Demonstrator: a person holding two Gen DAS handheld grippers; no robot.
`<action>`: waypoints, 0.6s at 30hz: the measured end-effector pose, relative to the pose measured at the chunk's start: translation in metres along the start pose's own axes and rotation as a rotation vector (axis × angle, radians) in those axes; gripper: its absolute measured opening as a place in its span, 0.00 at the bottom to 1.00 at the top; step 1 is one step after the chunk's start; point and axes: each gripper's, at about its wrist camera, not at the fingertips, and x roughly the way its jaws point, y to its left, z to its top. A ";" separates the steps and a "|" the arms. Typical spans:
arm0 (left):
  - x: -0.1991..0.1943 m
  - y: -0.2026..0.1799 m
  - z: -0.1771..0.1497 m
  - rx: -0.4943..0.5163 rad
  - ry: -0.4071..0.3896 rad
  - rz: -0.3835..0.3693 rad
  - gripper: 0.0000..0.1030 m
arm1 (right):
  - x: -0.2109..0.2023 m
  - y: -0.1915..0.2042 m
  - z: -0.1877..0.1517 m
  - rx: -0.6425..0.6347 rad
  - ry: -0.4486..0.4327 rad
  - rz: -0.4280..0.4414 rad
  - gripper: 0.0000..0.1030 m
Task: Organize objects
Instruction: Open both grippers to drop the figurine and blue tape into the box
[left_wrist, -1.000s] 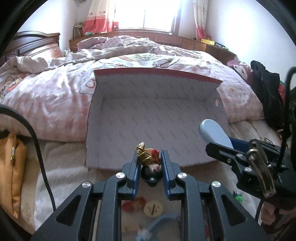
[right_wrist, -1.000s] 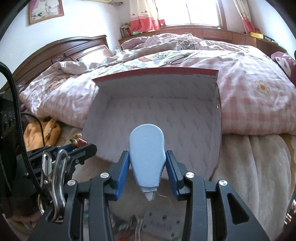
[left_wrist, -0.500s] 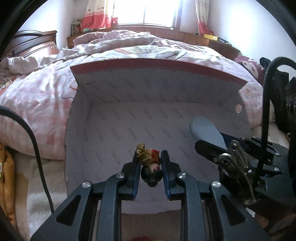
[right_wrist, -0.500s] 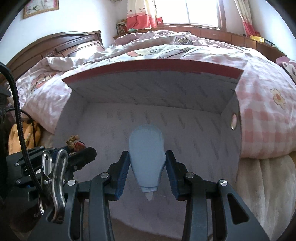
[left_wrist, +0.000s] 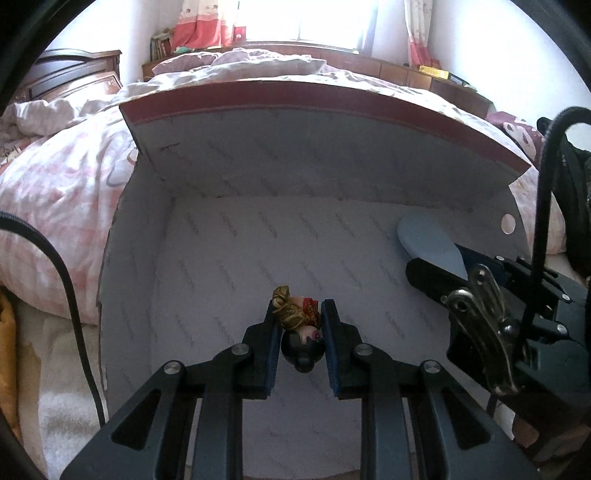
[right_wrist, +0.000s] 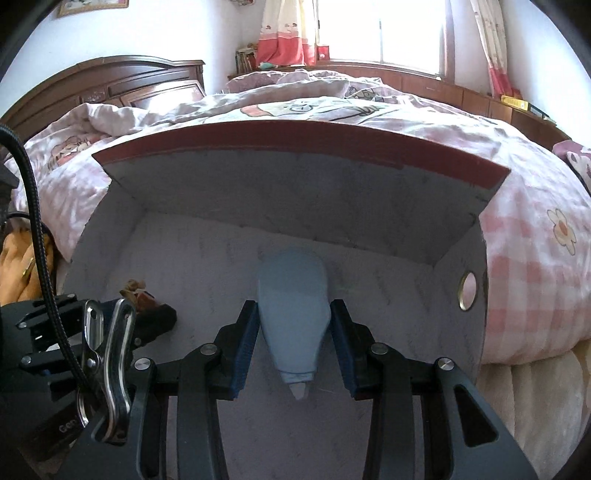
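Toy figure is pinched head-down between the pads of the left hand-held gripper, above the floor of an open cardboard box that rests against the bed. A pale blue plastic piece is clamped by the right hand-held gripper, seen at three o'clock in the left view. The placing step appears to be in hand: both things are held over the box interior but not yet set down. The next move probably calls for lowering and then spreading each pair of pads. Open floor is left at twelve o'clock toward the back wall; the red-edged lid overhangs there, and the side wall with a round hole stands close at three o'clock.
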 end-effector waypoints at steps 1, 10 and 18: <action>0.000 -0.001 0.000 0.004 -0.002 0.004 0.20 | 0.001 0.000 0.001 -0.003 0.002 -0.002 0.39; 0.000 -0.001 0.003 -0.014 0.006 0.026 0.50 | -0.001 -0.001 0.003 0.011 0.008 0.022 0.41; -0.013 0.005 0.002 -0.022 -0.027 0.059 0.55 | -0.010 -0.001 0.004 0.034 0.005 0.032 0.48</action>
